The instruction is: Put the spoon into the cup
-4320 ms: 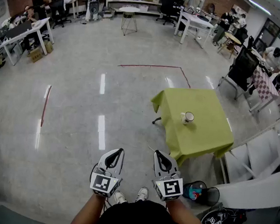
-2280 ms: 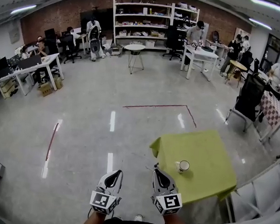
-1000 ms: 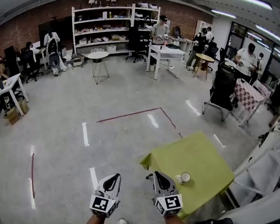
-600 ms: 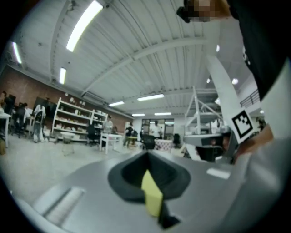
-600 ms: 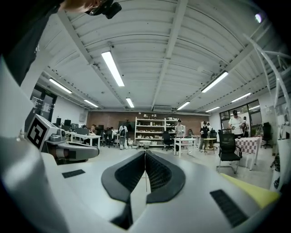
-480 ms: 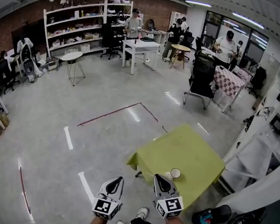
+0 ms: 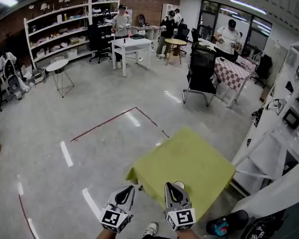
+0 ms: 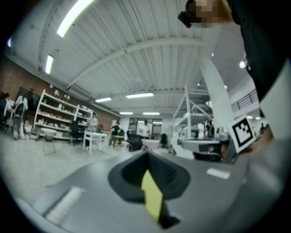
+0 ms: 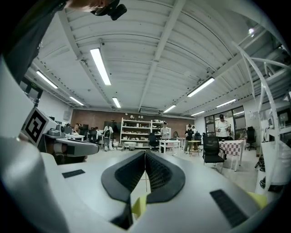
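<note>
In the head view a square table under a yellow-green cloth (image 7: 193, 159) stands just ahead of me. A white cup (image 7: 179, 185) sits near its front edge, mostly hidden behind the tip of my right gripper (image 7: 171, 185). No spoon shows in any view. My left gripper (image 7: 128, 188) hangs over the floor, left of the table's corner. Both point level and forward, short of the cup. The left gripper view shows its jaws (image 8: 146, 154) meeting at the tip with nothing between them. The right gripper's jaws (image 9: 145, 152) are likewise shut and empty.
A black office chair (image 7: 201, 74) and a checkered table (image 7: 237, 72) stand beyond the yellow-green table. White racks (image 7: 272, 148) line the right side. Bags (image 7: 226, 224) lie on the floor at the lower right. Red tape (image 7: 113, 119) marks the floor. People stand by the far tables.
The view has swung and the table has drawn nearer. The cup now lies just past the right gripper's tip. Both grippers moved toward the table, staying shut.
</note>
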`<state>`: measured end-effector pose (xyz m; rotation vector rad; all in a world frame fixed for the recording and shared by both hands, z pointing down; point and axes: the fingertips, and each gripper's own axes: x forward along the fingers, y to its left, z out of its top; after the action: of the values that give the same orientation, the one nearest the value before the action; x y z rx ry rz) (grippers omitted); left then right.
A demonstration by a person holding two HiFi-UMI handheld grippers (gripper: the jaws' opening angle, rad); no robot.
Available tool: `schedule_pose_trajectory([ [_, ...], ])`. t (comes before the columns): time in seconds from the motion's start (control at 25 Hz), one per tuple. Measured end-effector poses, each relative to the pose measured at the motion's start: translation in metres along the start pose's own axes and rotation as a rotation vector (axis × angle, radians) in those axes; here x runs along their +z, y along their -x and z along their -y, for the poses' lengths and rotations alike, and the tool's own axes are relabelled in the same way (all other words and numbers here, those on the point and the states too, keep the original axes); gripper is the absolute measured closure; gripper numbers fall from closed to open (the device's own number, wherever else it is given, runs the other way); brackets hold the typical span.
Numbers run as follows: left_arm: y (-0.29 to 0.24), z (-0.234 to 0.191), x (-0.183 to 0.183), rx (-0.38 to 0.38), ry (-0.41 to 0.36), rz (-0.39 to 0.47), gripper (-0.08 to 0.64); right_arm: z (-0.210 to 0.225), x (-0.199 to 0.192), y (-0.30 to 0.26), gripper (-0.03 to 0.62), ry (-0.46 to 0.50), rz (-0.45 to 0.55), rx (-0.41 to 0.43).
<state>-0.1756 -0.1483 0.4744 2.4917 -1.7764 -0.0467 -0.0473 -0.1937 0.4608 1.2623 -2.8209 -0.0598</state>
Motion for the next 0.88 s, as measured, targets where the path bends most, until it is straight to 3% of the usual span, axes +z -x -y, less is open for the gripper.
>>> schedule_pose_trajectory([
  [0.28, -0.060, -0.001, 0.010, -0.051, -0.088, -0.014, 0.554, 0.043, 0.000, -0.010, 0.583, 0.018, 0.015, -0.042],
  [0.64, -0.108, -0.015, 0.019, -0.053, -0.134, -0.014, 0.554, 0.102, -0.014, -0.005, 0.583, -0.004, -0.045, -0.146],
  [0.88, -0.140, 0.008, -0.005, -0.143, -0.123, -0.069, 0.554, 0.124, -0.048, 0.000, 0.583, -0.051, -0.139, -0.172],
])
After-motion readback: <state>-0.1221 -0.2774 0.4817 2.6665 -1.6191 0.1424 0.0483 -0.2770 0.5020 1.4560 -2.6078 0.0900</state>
